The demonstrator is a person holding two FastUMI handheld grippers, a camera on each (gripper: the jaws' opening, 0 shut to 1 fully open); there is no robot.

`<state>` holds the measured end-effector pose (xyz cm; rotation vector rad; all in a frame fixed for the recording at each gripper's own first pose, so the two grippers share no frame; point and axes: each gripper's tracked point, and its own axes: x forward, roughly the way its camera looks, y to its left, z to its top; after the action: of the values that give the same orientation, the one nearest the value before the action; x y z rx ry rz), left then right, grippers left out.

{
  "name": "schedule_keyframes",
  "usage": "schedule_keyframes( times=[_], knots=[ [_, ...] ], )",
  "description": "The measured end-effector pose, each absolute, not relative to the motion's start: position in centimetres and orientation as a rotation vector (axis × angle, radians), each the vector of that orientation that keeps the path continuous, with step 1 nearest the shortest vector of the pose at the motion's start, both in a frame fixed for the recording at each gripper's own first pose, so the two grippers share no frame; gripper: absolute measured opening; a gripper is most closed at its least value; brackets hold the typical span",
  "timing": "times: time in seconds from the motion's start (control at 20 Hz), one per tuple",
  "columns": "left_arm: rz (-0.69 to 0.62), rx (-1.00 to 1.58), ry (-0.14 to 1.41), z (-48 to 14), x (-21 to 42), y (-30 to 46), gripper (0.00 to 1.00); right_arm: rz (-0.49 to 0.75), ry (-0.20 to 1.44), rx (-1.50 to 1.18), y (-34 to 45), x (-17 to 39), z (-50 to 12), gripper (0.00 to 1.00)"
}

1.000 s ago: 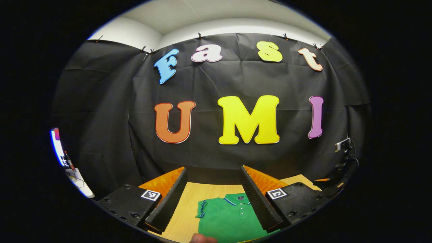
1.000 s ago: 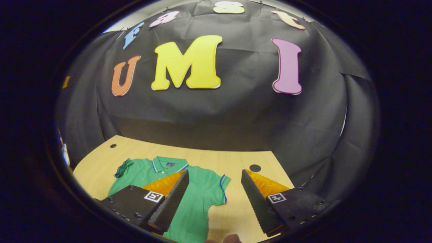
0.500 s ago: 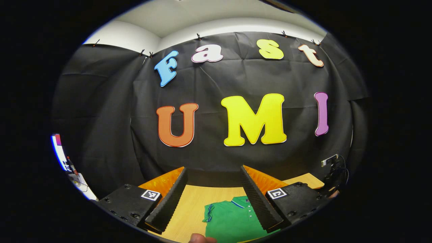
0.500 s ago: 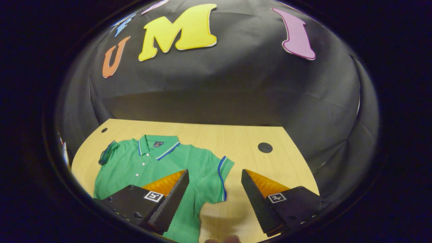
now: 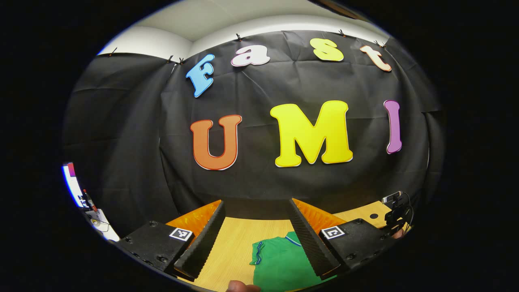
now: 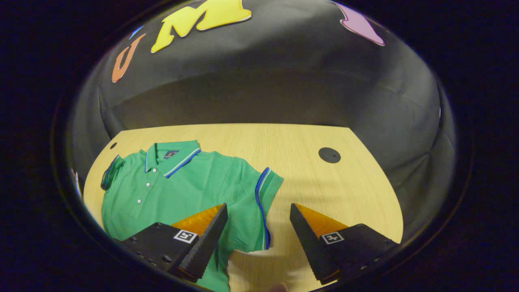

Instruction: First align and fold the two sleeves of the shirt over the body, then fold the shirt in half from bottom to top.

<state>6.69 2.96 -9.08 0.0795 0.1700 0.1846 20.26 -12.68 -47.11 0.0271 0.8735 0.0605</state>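
Observation:
A green polo shirt [image 6: 178, 190] with blue-and-white trim lies flat on the wooden table [image 6: 324, 186], collar toward the wall. Its right sleeve [image 6: 265, 194] spreads out sideways, and its left sleeve [image 6: 108, 174] is bunched near the table's left edge. My right gripper [image 6: 258, 213] hovers open above the right sleeve's cuff, touching nothing. In the left gripper view the shirt [image 5: 277, 263] shows low down with its left sleeve [image 5: 256, 253] between the fingers. My left gripper [image 5: 257, 209] is open and held above the table [image 5: 235, 243].
A round black hole [image 6: 329, 155] sits in the tabletop to the right of the shirt, and a smaller one [image 6: 113, 145] at the back left corner. The other gripper and its cable [image 5: 395, 211] show at the far right of the left gripper view.
The right gripper has tipped down and come nearer the shirt, bringing the right sleeve between its fingers. The left gripper has drifted left, so the shirt slides right in its view.

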Motion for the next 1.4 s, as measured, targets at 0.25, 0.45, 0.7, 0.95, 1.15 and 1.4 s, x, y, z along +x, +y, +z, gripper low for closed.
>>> schedule_keyframes(
  times=[0.25,0.45,0.7,0.95,1.15,1.4],
  knots=[
    [0.187,0.079,0.186,-9.6,6.9,3.0,0.99,0.079,0.940,0.029,-12.6,20.0,-48.6,0.70],
    [0.176,0.087,0.187,-9.6,6.9,2.6,0.99,0.058,0.968,0.049,-13.1,19.7,-49.1,0.27],
    [0.183,0.092,0.194,-9.8,7.0,3.1,0.99,0.053,0.978,0.092,-13.3,19.8,-49.1,0.00],
    [0.186,0.080,0.197,-10.1,7.0,3.4,0.99,0.064,0.916,0.109,-12.6,20.9,-46.2,0.00],
    [0.198,0.068,0.204,-10.3,6.8,3.6,0.99,0.111,0.878,0.125,-10.0,21.5,-43.3,0.00],
    [0.220,0.069,0.202,-10.1,5.8,5.1,0.99,0.167,0.847,0.125,-4.5,21.9,-40.6,0.00]
  ],
)
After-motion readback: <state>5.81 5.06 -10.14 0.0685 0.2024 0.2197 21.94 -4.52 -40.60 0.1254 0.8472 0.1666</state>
